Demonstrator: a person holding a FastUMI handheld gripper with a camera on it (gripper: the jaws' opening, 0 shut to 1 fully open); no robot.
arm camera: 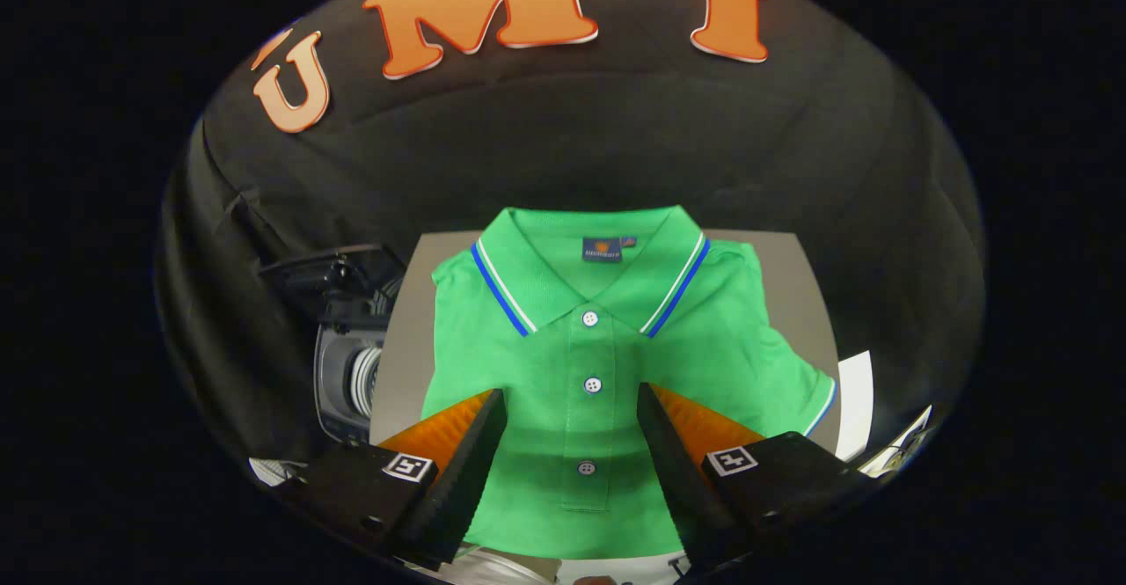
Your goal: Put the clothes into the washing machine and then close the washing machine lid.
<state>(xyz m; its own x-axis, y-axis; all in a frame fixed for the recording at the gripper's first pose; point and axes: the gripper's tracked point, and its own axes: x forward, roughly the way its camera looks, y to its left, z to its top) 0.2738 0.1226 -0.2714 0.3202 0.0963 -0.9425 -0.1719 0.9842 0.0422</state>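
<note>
Two fingers of the gripper (pixel 572 409) stand wide apart with nothing held between them, hovering over the lower half of a folded green polo shirt (pixel 607 365). The shirt lies flat on the grey tabletop (pixel 400 339), directly under and ahead of the gripper: its button placket runs straight away between the fingers, so the shirt's long axis lines up with the gripper's reach, collar farthest off and hem nearest. The lowest button sits between the fingers, the collar well beyond them. Whether the tips touch the cloth I cannot tell. To the shirt's left, beside the tabletop's edge, is what looks like the washing machine (pixel 347 374), its round opening partly seen; I judge that the carry will go leftward from the shirt.
</note>
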